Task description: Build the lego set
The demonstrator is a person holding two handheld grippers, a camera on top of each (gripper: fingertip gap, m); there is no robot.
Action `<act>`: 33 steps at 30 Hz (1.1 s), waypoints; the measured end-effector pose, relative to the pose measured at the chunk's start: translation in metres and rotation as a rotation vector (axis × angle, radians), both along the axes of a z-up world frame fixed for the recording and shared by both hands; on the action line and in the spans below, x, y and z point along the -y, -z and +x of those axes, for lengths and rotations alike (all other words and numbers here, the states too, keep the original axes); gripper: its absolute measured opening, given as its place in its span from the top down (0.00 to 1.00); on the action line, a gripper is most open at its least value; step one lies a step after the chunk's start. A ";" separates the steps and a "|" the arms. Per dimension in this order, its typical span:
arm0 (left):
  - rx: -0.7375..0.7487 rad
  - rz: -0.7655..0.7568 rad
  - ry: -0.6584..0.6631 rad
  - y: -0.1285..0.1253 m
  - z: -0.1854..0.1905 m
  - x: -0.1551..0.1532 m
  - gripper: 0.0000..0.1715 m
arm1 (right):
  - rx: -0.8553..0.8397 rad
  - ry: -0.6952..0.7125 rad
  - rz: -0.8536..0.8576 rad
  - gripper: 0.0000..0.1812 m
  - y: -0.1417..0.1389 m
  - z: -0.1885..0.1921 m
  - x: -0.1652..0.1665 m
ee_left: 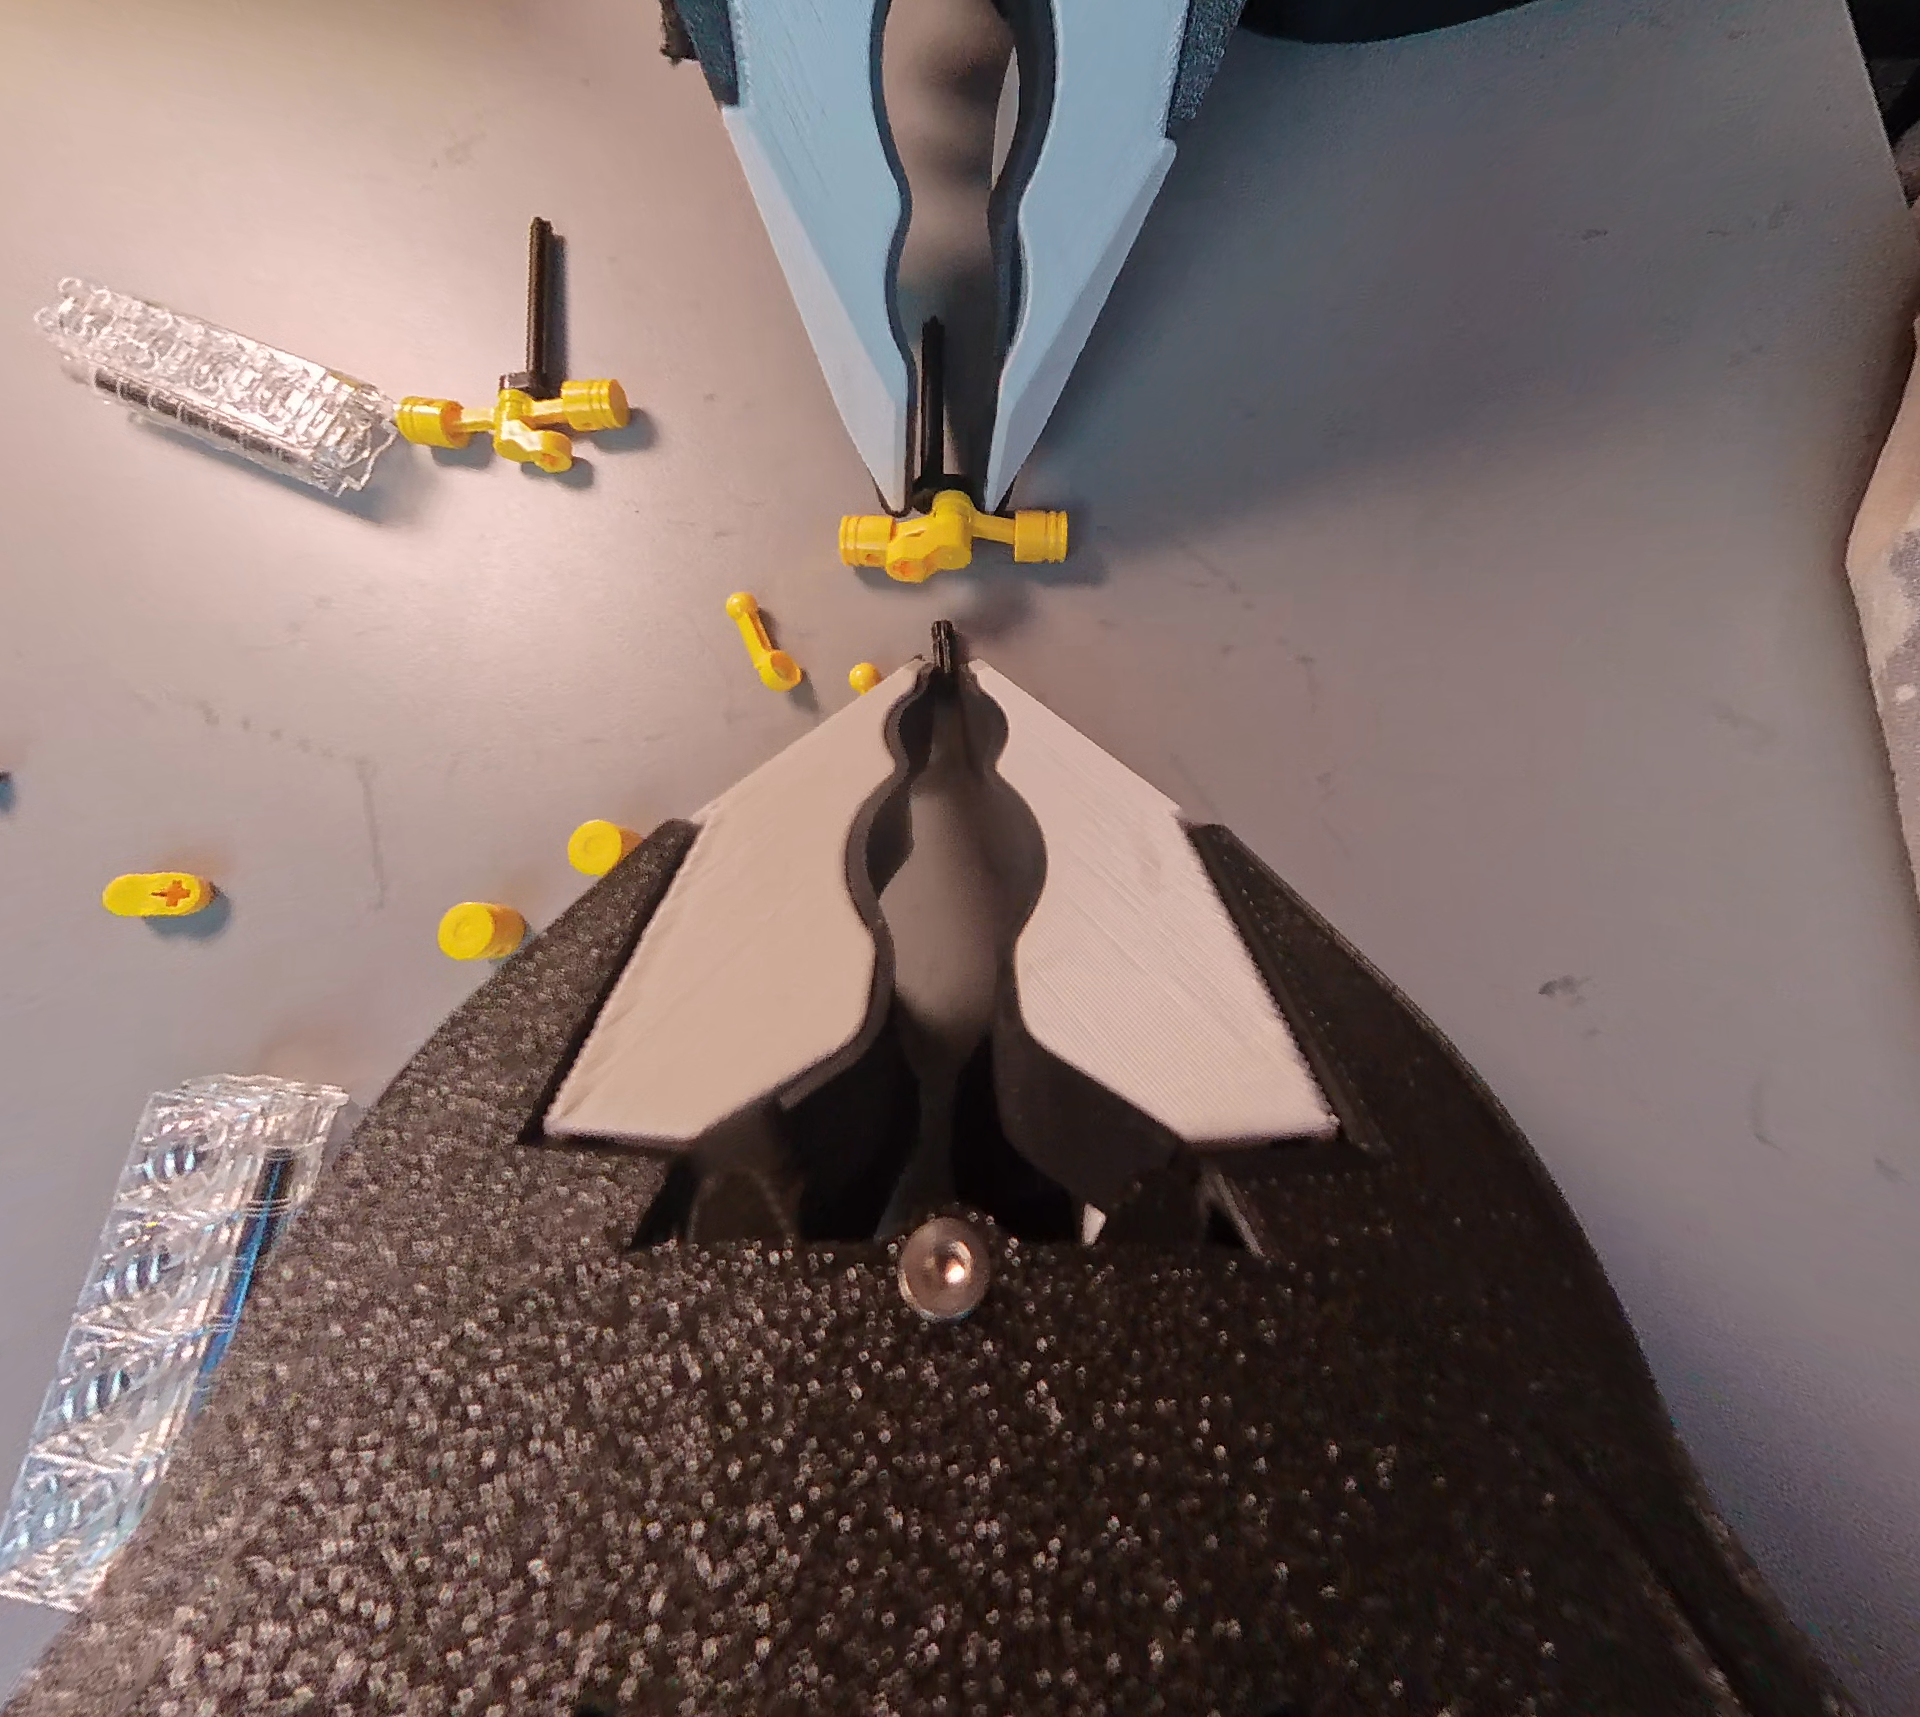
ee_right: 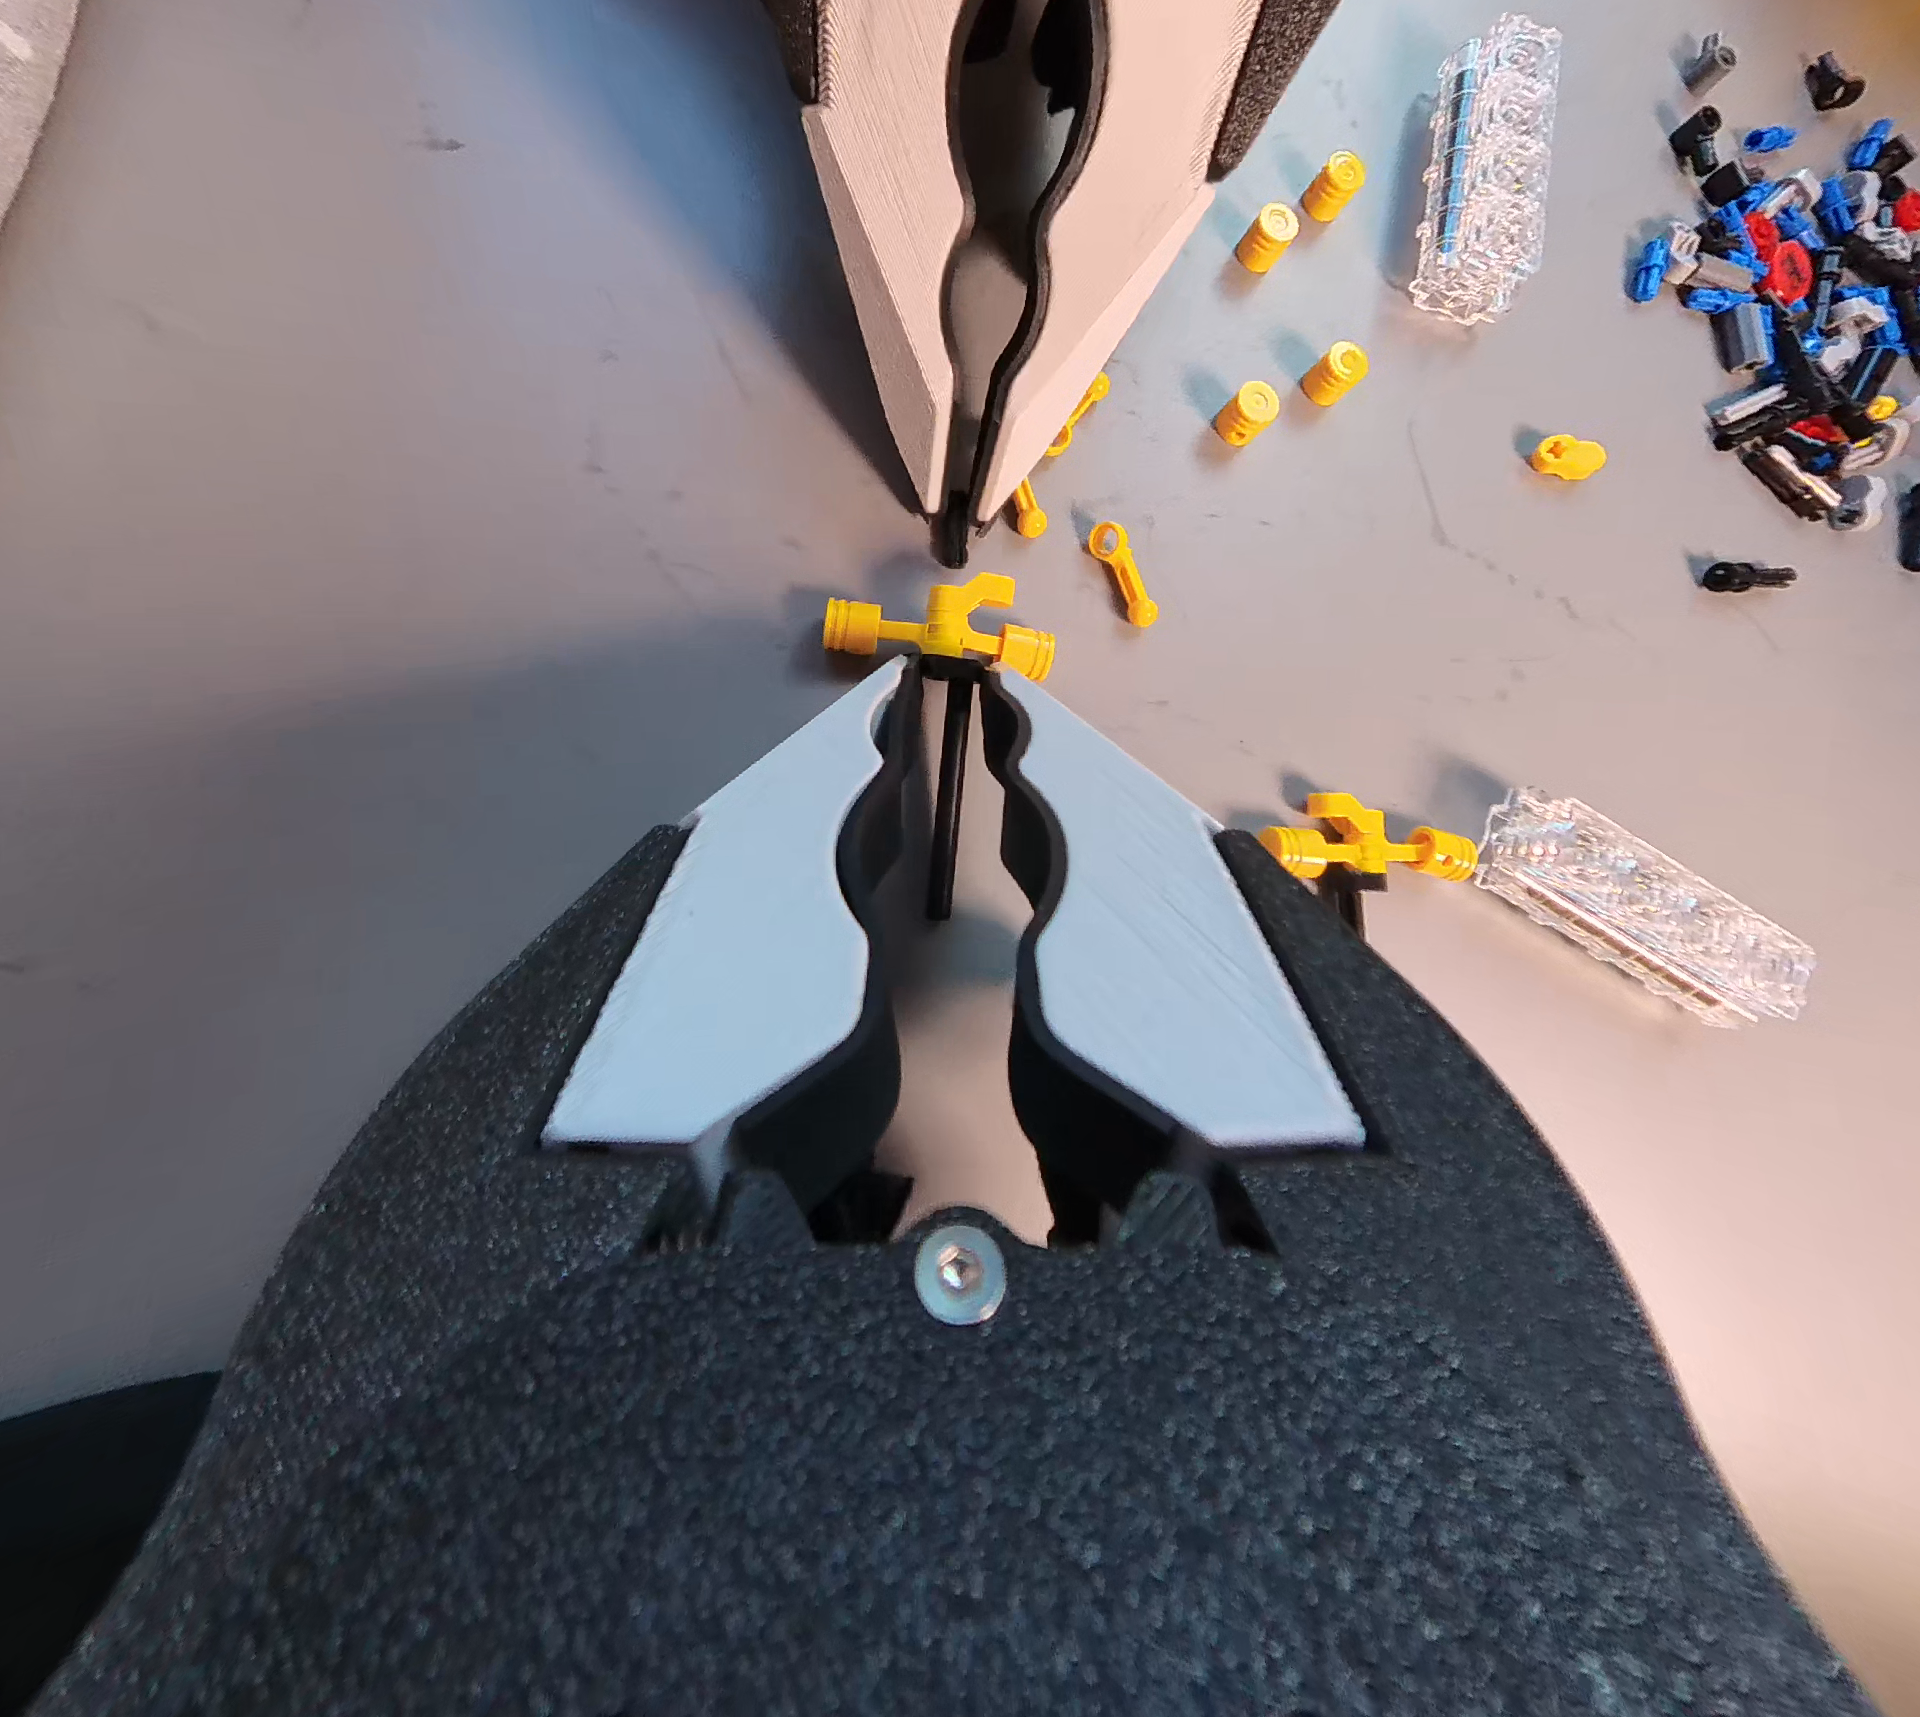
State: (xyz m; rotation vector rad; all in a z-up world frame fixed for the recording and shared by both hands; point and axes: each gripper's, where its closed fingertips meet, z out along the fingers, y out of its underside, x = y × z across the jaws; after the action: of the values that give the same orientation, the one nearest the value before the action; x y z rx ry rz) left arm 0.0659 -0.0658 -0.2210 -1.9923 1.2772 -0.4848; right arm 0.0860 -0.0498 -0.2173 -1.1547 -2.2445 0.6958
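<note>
The right gripper [ee_right: 951, 675] has its fingers narrowed onto a black axle [ee_right: 950, 794] that carries the yellow piston assembly [ee_right: 940, 628]. Just beyond that assembly, not touching it, the left gripper [ee_left: 940, 675] is pinched on what seems to be a small black pin [ee_left: 941, 637]. Loose yellow cylinders [ee_right: 1294, 213] lie off to the assembly's side.

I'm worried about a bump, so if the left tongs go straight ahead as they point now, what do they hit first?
Probably the yellow piston piece held on a black rod by the right tongs, directly ahead of the left tongs; depth is hard to judge.
</note>
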 end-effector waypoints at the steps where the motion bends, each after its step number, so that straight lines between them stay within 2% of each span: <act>1: 0.001 -0.005 -0.002 0.000 0.000 0.000 0.98 | 0.003 -0.002 0.002 0.94 0.000 0.000 0.001; 4: 0.000 -0.019 -0.017 -0.001 0.000 -0.001 0.98 | 0.016 0.002 0.005 0.94 0.000 0.000 0.002; 8: 0.082 -0.040 0.001 -0.016 0.006 0.003 0.98 | 0.026 0.014 0.007 0.94 0.001 -0.001 0.003; 13: 0.055 -0.047 -0.022 -0.008 0.003 0.000 0.98 | 0.024 0.009 0.022 0.94 0.001 -0.001 0.003; 20: 0.055 -0.018 -0.029 -0.013 0.001 -0.004 0.98 | 0.023 0.004 0.041 0.94 0.001 -0.002 0.004; 33: 0.033 -0.064 -0.021 -0.010 0.001 -0.002 0.98 | 0.032 -0.012 0.129 0.94 0.000 -0.002 0.005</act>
State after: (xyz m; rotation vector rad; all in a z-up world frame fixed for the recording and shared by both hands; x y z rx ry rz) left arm 0.0671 -0.0638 -0.2106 -2.0400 1.2340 -0.5519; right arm 0.0837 -0.0546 -0.2172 -1.0974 -2.2882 0.5326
